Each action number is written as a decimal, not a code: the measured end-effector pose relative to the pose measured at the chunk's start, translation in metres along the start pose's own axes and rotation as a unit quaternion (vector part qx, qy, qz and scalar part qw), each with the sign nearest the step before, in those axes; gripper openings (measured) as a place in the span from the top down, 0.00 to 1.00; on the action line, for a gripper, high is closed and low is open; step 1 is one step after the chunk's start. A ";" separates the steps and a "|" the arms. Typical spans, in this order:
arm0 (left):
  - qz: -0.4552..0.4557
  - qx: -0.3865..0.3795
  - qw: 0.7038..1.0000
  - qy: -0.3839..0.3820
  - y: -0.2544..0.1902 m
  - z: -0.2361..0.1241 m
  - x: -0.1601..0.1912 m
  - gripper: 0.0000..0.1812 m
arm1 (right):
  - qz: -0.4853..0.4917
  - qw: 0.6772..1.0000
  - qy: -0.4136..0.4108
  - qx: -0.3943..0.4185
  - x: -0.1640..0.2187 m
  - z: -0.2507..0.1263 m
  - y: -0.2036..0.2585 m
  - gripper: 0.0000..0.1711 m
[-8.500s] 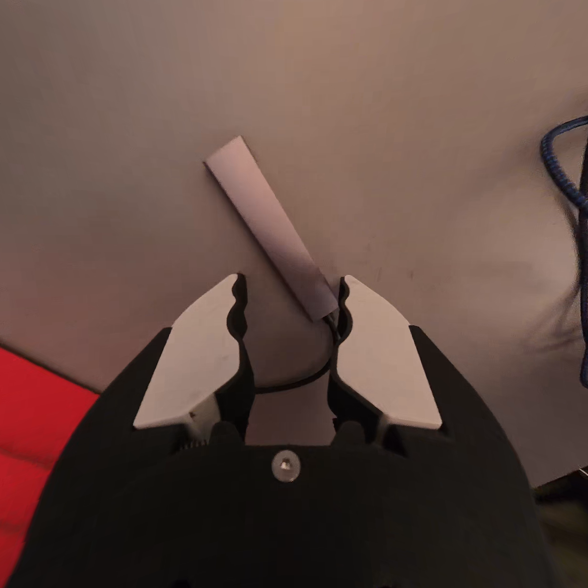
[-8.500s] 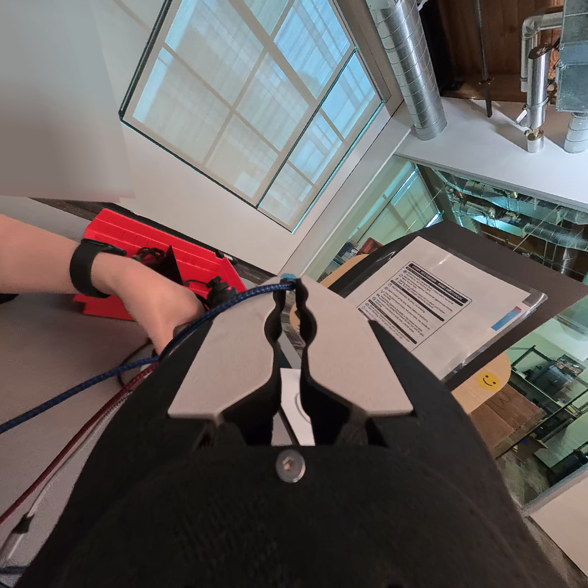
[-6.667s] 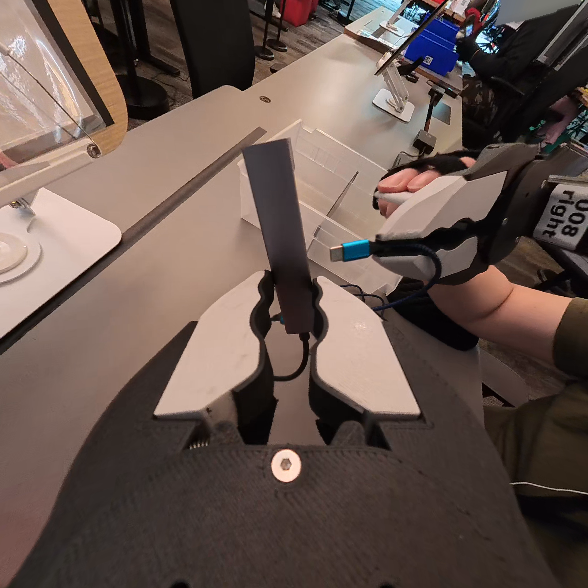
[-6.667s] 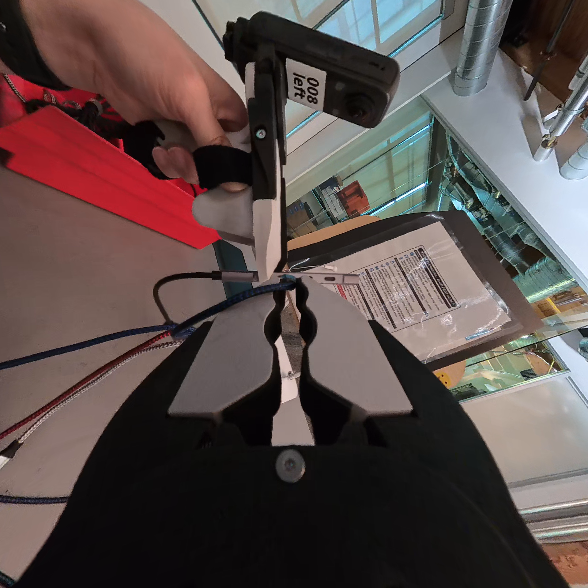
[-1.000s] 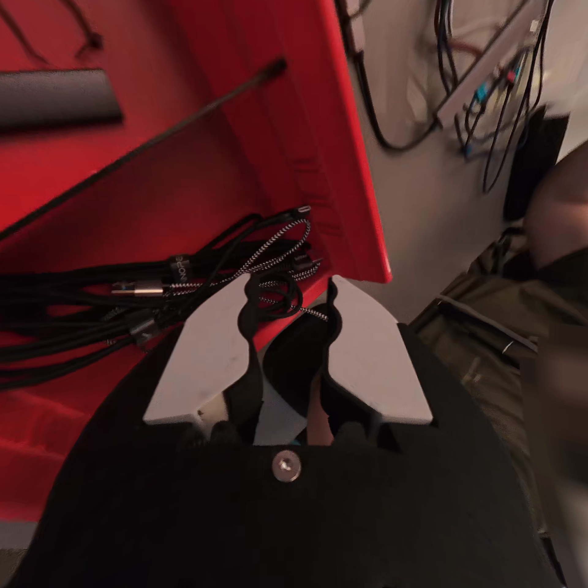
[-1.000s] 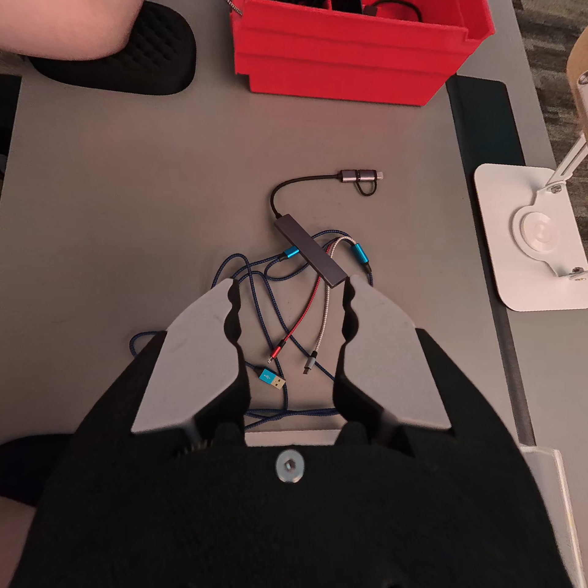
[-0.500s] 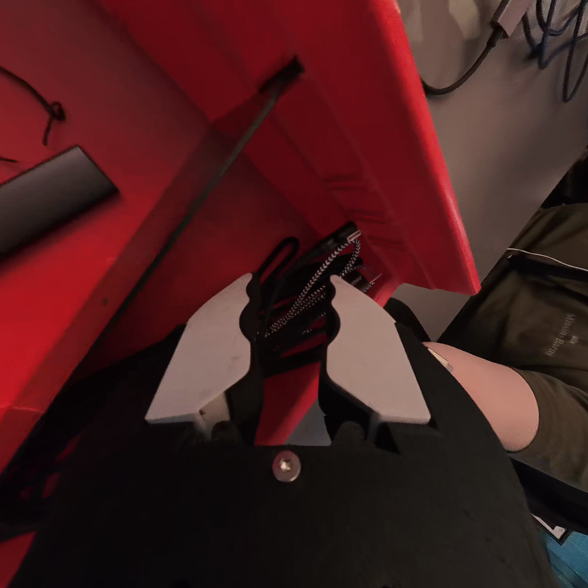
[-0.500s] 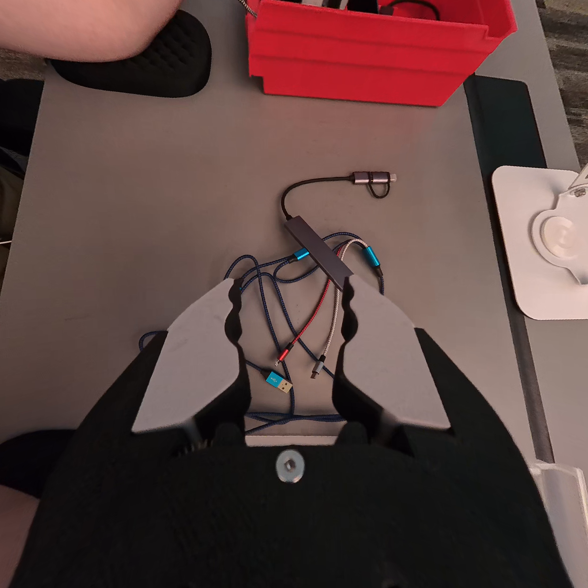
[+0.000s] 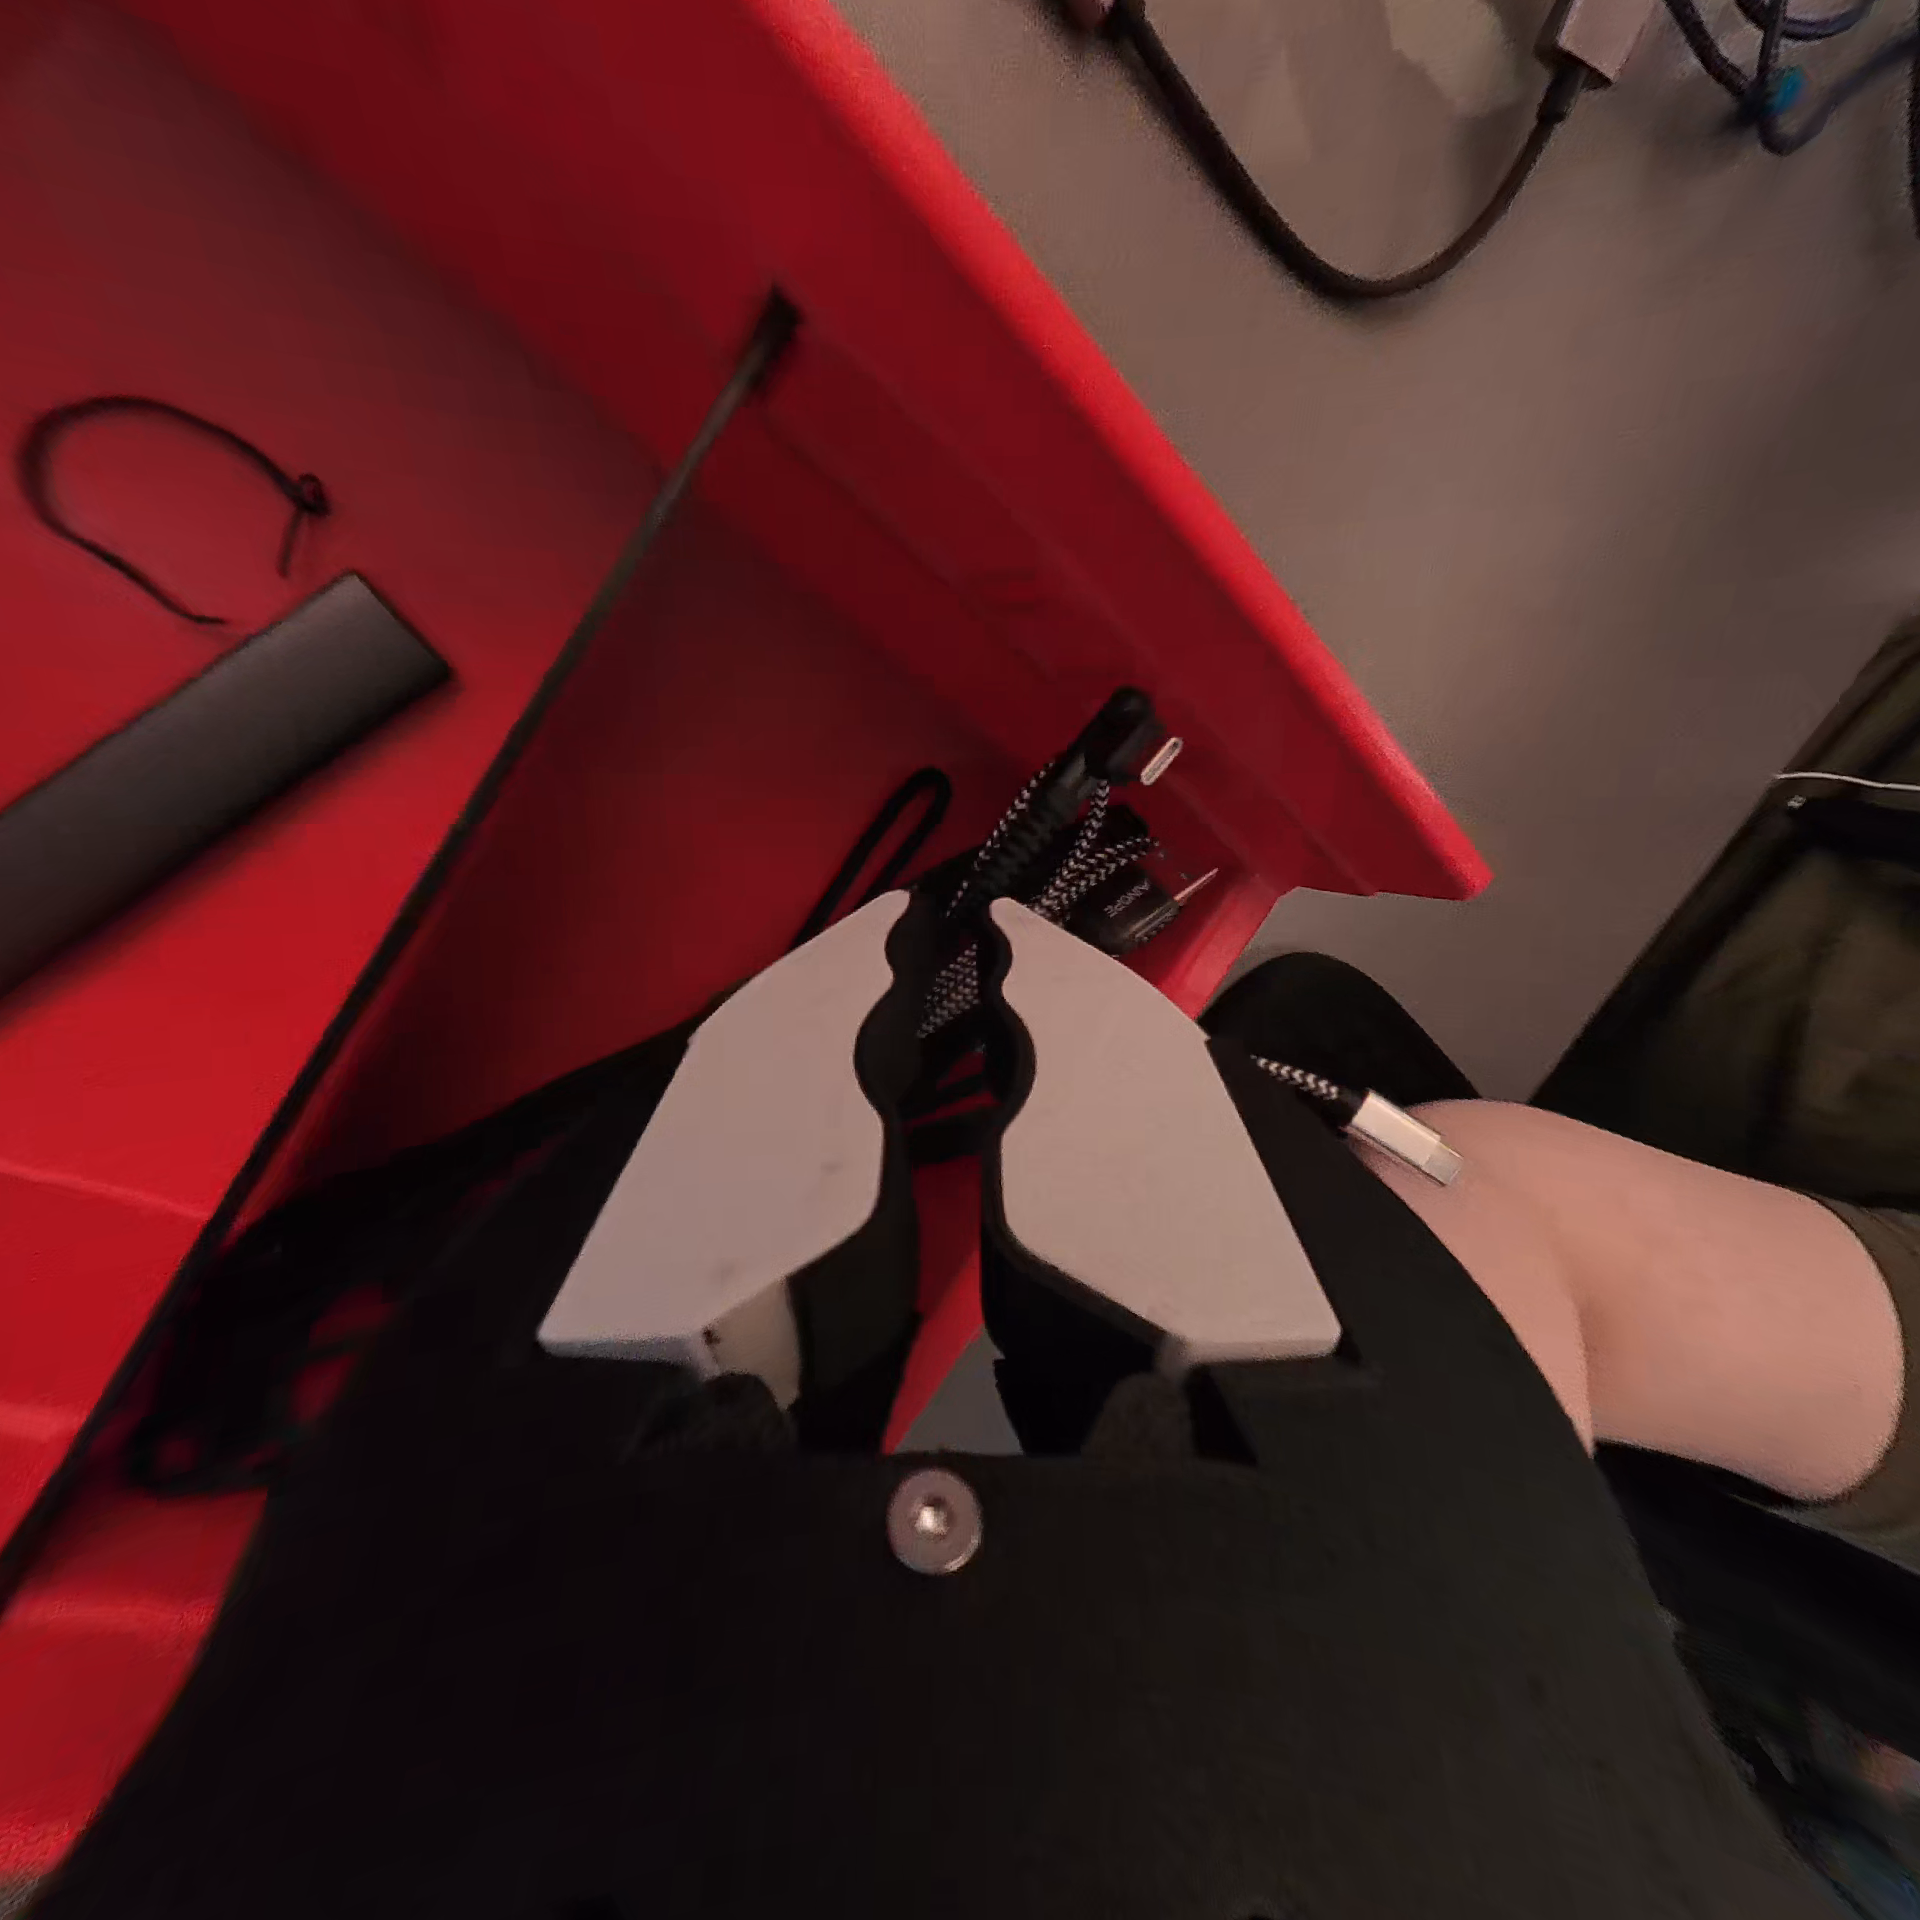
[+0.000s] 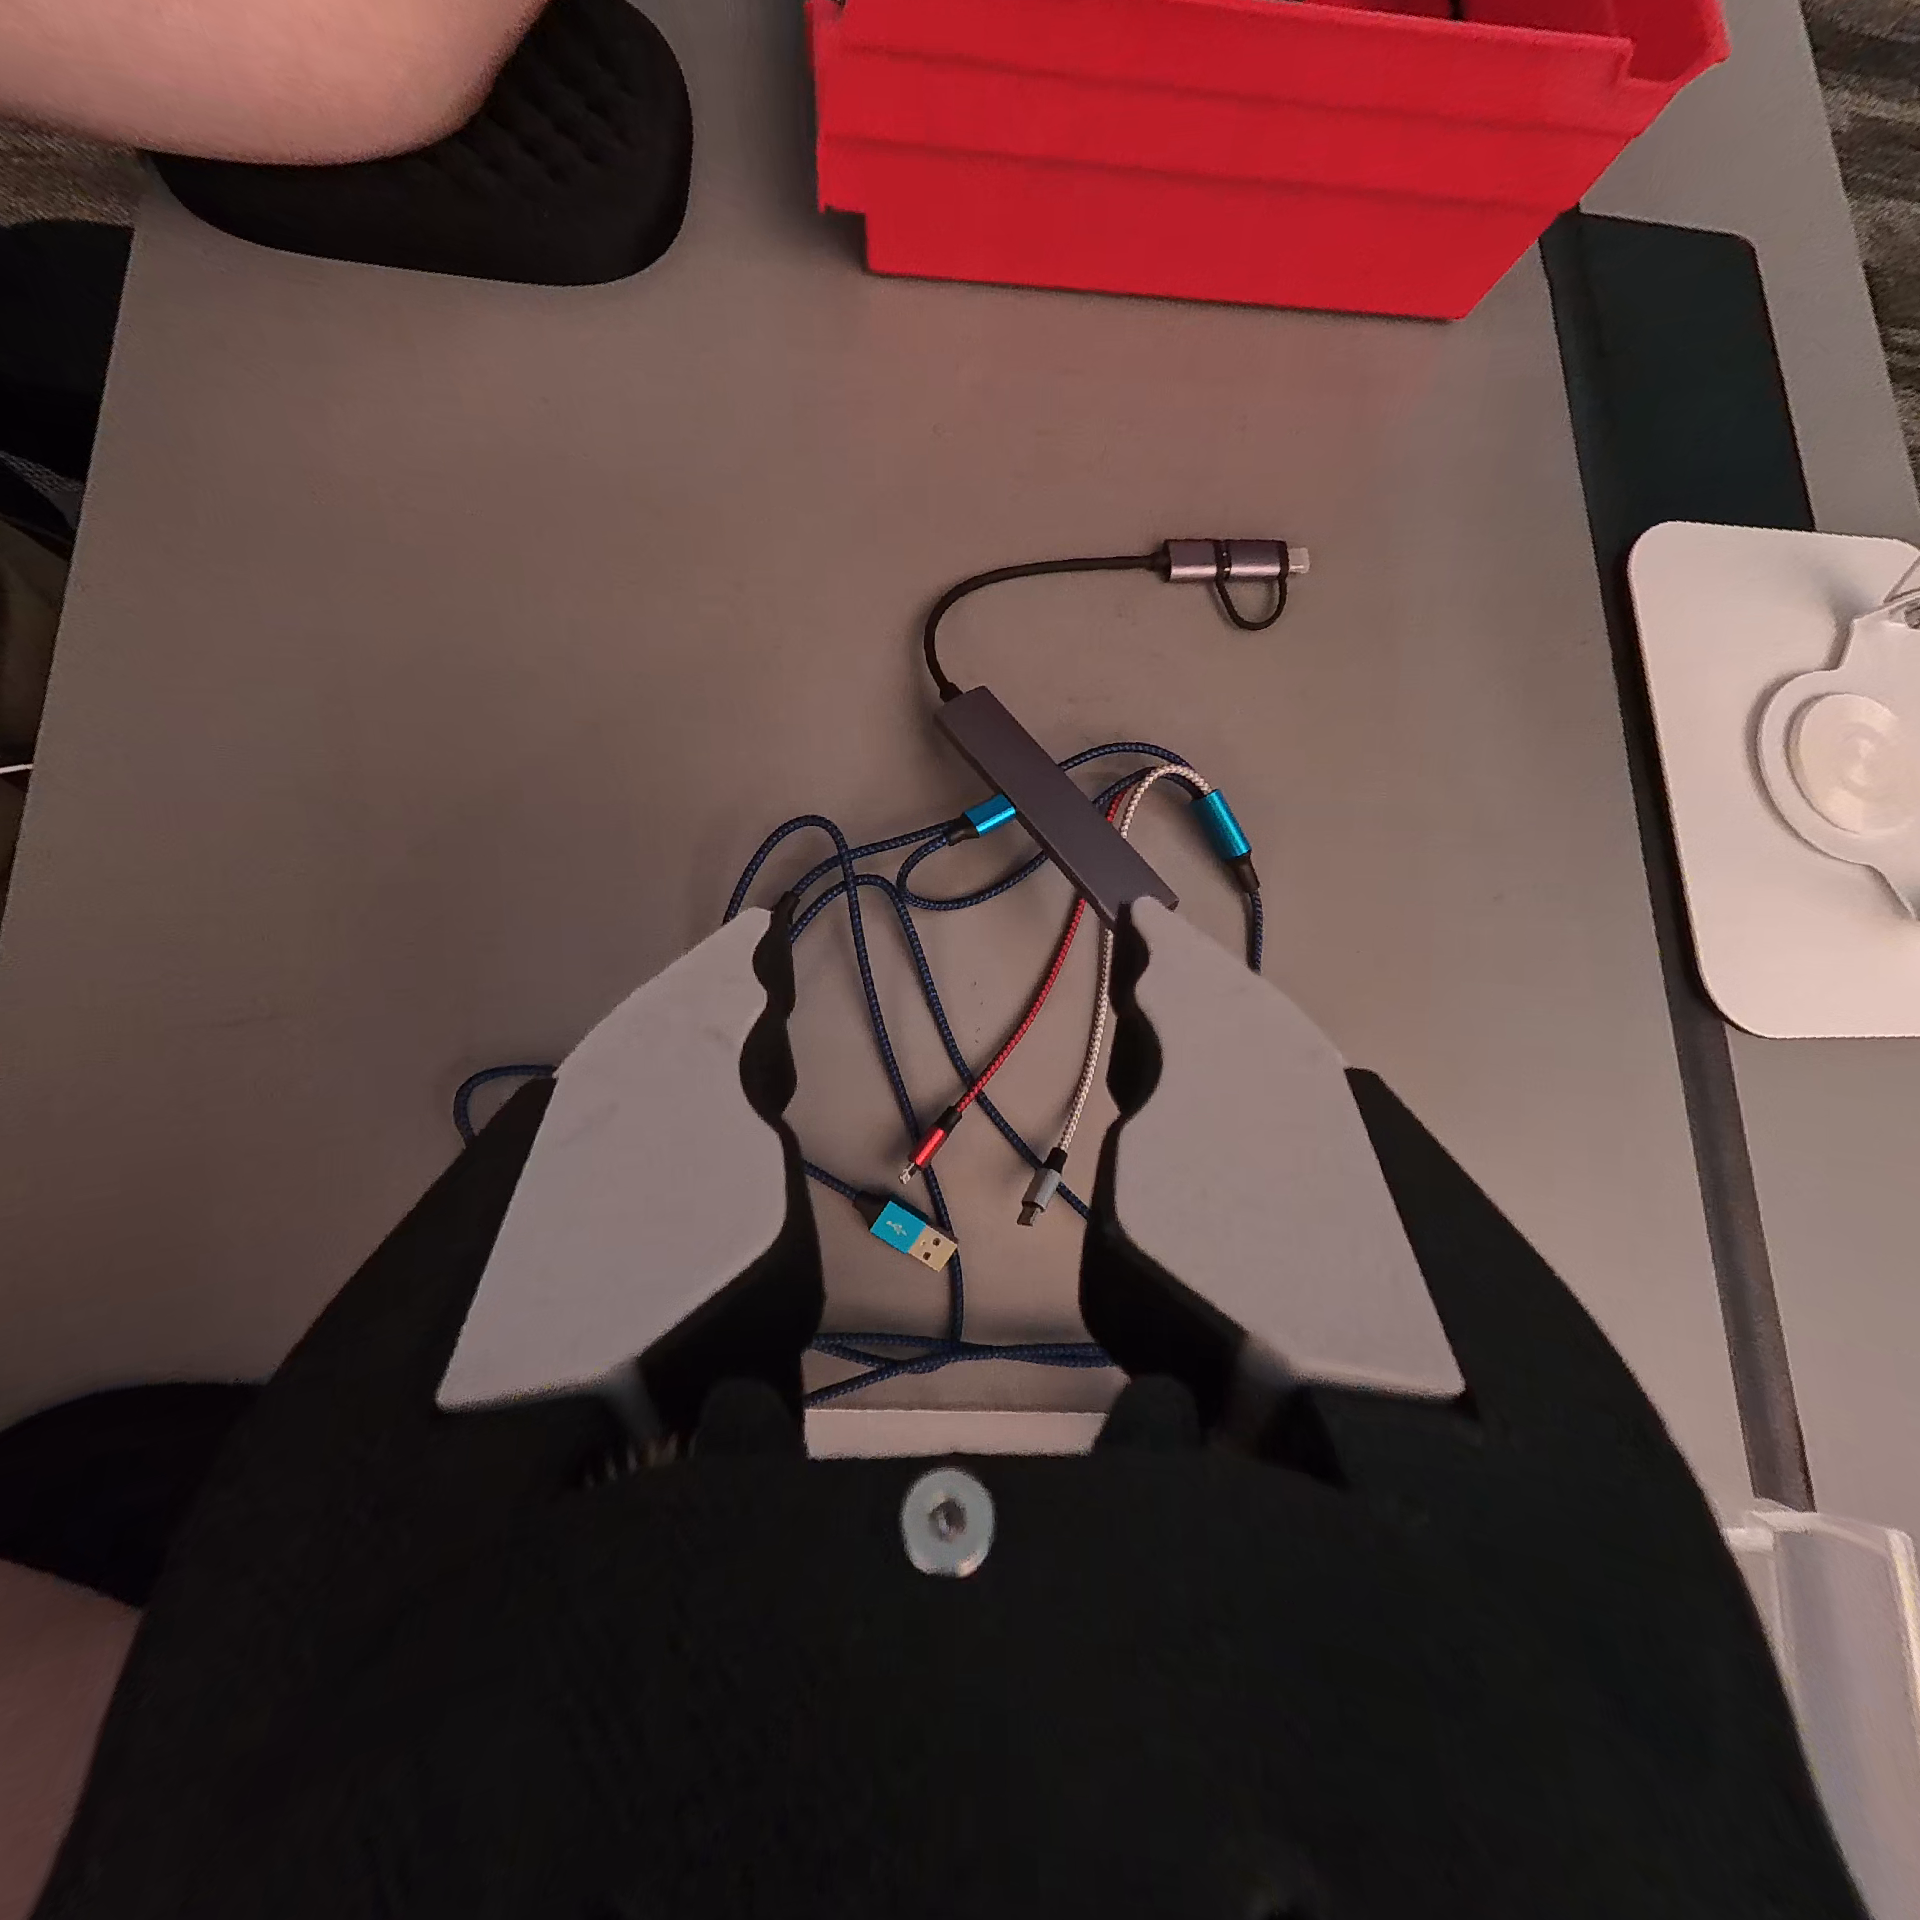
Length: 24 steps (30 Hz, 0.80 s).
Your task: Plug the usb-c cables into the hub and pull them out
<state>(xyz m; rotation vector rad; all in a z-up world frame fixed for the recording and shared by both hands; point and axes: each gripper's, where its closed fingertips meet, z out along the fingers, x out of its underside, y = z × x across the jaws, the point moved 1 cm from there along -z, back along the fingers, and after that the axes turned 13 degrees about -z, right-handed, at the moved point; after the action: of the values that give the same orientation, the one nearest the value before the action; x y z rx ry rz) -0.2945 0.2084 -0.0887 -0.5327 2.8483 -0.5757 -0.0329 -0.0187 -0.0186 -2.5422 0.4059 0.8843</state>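
Inside, left gripper (image 9: 951, 914) pinches braided black-and-white cables (image 9: 1013, 854).

A grey table (image 10: 520, 623) carries a red bin (image 10: 1226, 187) at twelve o'clock, the hub (image 10: 1049, 805) and tangled cables (image 10: 883, 935) at centre, and a white stand base (image 10: 1766, 779) at three.

Little writing shows. In the left wrist view a black plug (image 9: 1127, 906) among the braided cables in the red bin (image 9: 1039, 436) bears a short pale brand mark along its side. In the right wrist view the blue USB-A plug (image 10: 912, 1236) lying on the surface (image 10: 468, 623) carries a small pale symbol on its shell. Nothing else bears any marking.
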 end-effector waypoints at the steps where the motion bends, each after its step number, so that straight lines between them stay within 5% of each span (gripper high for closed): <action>1: 0.000 -0.018 1.000 -0.013 0.000 -0.006 -0.002 0.96 | 0.000 1.000 0.001 0.000 0.000 0.000 0.000 0.65; 7: -0.020 -0.179 0.974 -0.140 0.004 -0.070 -0.012 0.98 | -0.003 1.000 -0.006 0.008 -0.002 -0.001 -0.003 0.66; 12: -0.023 -0.227 0.931 -0.285 -0.026 -0.131 -0.024 0.98 | -0.009 1.000 -0.016 0.021 -0.007 0.001 -0.007 0.66; 17: 0.112 -0.121 0.893 -0.420 -0.123 -0.164 -0.048 0.99 | -0.037 0.990 -0.101 0.092 -0.040 -0.009 -0.027 0.68; 24: 0.291 0.091 0.864 -0.401 -0.246 -0.136 -0.073 0.99 | -0.036 0.901 -0.384 0.198 -0.114 -0.078 -0.043 0.75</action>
<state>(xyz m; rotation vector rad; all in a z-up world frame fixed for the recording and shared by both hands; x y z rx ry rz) -0.1852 0.0706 0.1428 0.1300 1.9649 -0.3691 -0.0614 -0.0027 0.1226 -1.6550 0.2036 1.4958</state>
